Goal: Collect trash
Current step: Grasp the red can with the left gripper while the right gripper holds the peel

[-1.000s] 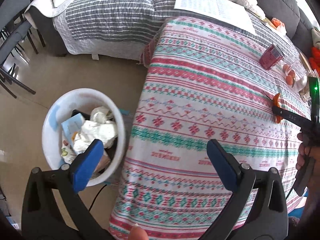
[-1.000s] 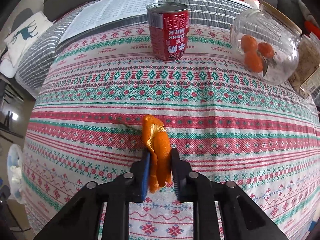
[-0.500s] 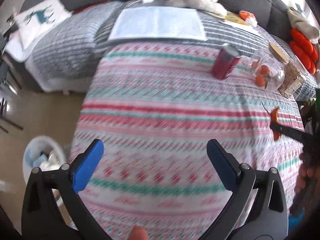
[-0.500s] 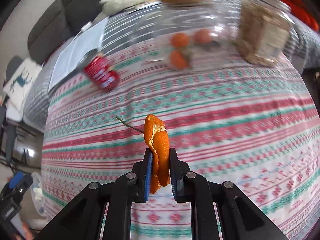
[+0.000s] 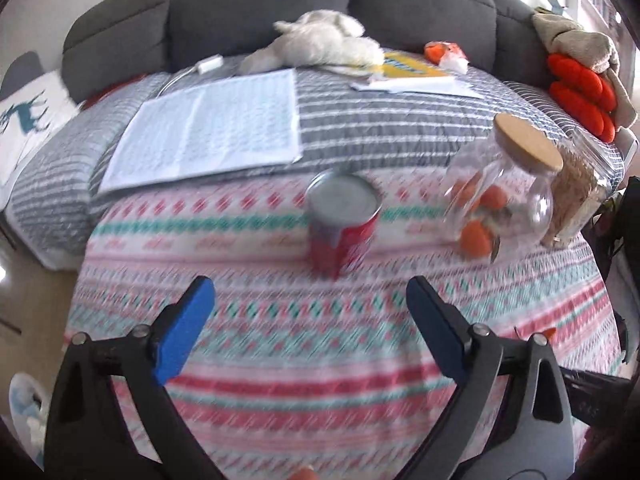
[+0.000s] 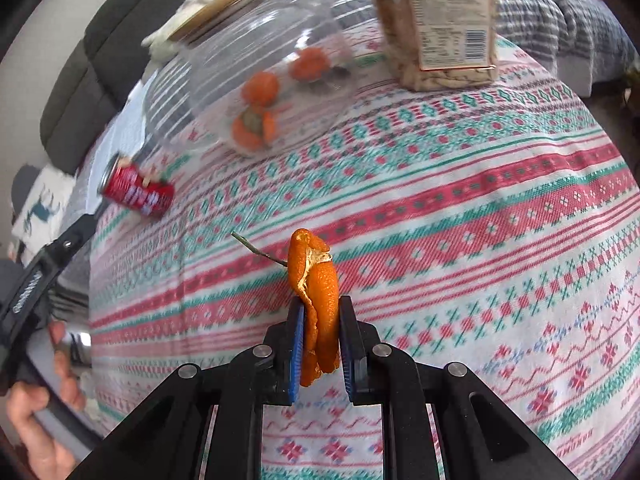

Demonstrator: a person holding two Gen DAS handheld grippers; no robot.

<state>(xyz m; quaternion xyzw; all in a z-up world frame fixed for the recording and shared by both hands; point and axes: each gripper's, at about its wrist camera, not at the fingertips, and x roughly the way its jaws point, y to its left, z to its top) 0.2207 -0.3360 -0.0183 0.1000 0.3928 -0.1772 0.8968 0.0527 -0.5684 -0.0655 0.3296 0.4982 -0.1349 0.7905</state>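
Note:
An orange peel (image 6: pixel 318 292) with a thin stem is pinched upright in my right gripper (image 6: pixel 322 300), which is shut on it above the patterned tablecloth (image 6: pixel 480 240). A red drink can (image 5: pixel 342 236) stands on the cloth just beyond my left gripper (image 5: pixel 309 292). The left jaws stand wide and are closing, with nothing between them. The right wrist view shows the can (image 6: pixel 136 192) at far left, and the left gripper's body (image 6: pixel 48 264) held by a hand (image 6: pixel 36 420). A white trash bin (image 5: pixel 24 408) shows at the lower left edge, on the floor.
A glass jar with a cork lid (image 5: pixel 500 196) holds small oranges, right of the can. A jar of nuts (image 5: pixel 580 196) stands next to it. A printed sheet (image 5: pixel 208 132) and a plush toy (image 5: pixel 324 40) lie on the striped blanket before the grey sofa (image 5: pixel 260 0).
The left wrist view swung from the bin beside the table to the tabletop, and the can now lies straight ahead. The right gripper rolled and shifted, still shut on the peel.

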